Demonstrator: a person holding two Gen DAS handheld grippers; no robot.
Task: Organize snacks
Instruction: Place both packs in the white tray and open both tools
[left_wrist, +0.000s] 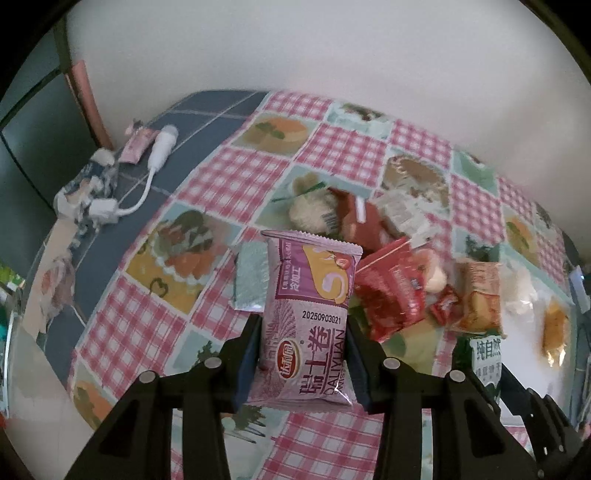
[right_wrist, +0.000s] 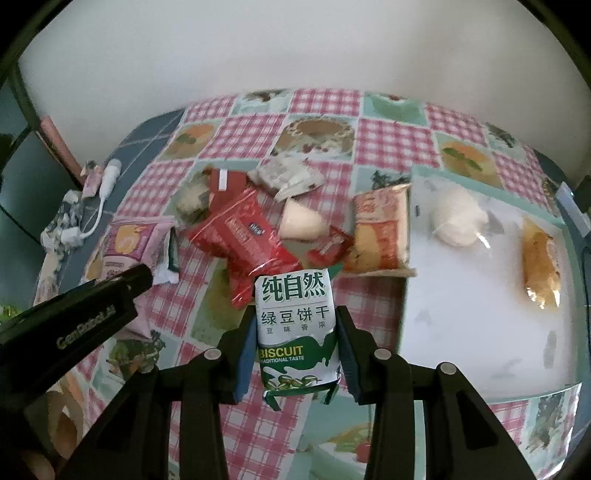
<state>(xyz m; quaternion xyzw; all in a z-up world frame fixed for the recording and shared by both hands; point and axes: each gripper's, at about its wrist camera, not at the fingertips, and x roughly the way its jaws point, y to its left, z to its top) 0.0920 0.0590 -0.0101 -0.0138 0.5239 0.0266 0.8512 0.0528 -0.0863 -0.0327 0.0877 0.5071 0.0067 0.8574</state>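
My left gripper (left_wrist: 303, 328) is shut on a purple Swiss-roll packet (left_wrist: 308, 317), held above the checked tablecloth. My right gripper (right_wrist: 295, 325) is shut on a green-and-white mung bean biscuit packet (right_wrist: 295, 328), also seen in the left wrist view (left_wrist: 484, 358). A pile of snacks lies beyond: red packets (right_wrist: 251, 236), an orange cake packet (right_wrist: 384, 232), a pale bun (right_wrist: 301, 221). The left gripper's body (right_wrist: 74, 325) and its purple packet (right_wrist: 127, 240) show at the left of the right wrist view.
A white tray (right_wrist: 480, 314) at the right holds a white bun (right_wrist: 458, 218) and a wrapped yellow pastry (right_wrist: 539, 266). A white cable and plug (left_wrist: 159, 155) and crumpled wrappers (left_wrist: 85, 192) lie on the blue cloth at the far left. A wall stands behind the table.
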